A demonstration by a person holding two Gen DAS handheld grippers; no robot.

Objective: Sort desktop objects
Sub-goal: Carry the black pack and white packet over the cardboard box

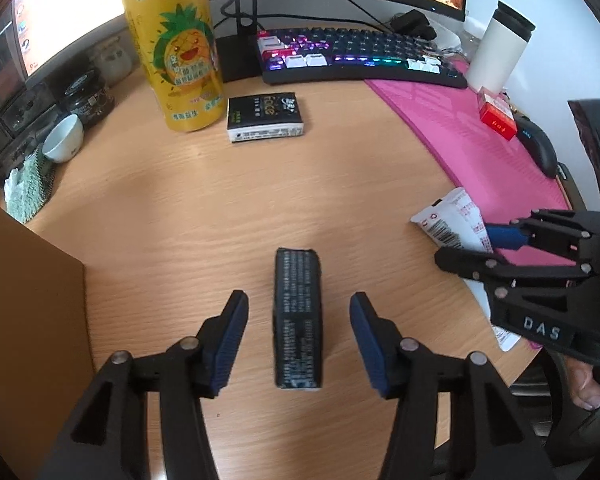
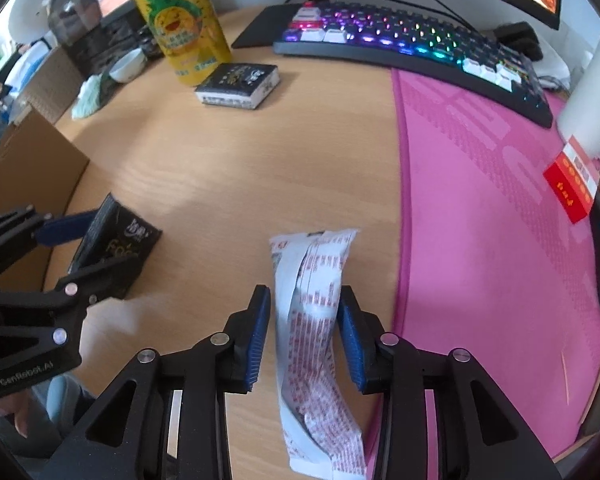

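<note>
The left gripper (image 1: 298,340) stands apart around a black tissue pack (image 1: 298,320) on the wooden desk (image 1: 180,208), pads clear of both sides. Well to its right, the right gripper (image 2: 303,336) straddles a white packet (image 2: 320,344); its right pad touches the wrapper, left pad just clear.

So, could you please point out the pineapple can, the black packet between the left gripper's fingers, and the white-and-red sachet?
Pineapple can (image 1: 180,60): left wrist view, on its printed front.
Black packet (image 1: 298,316): left wrist view, on its upper edge face.
White-and-red sachet (image 2: 316,320): right wrist view, on its red-printed middle.
</note>
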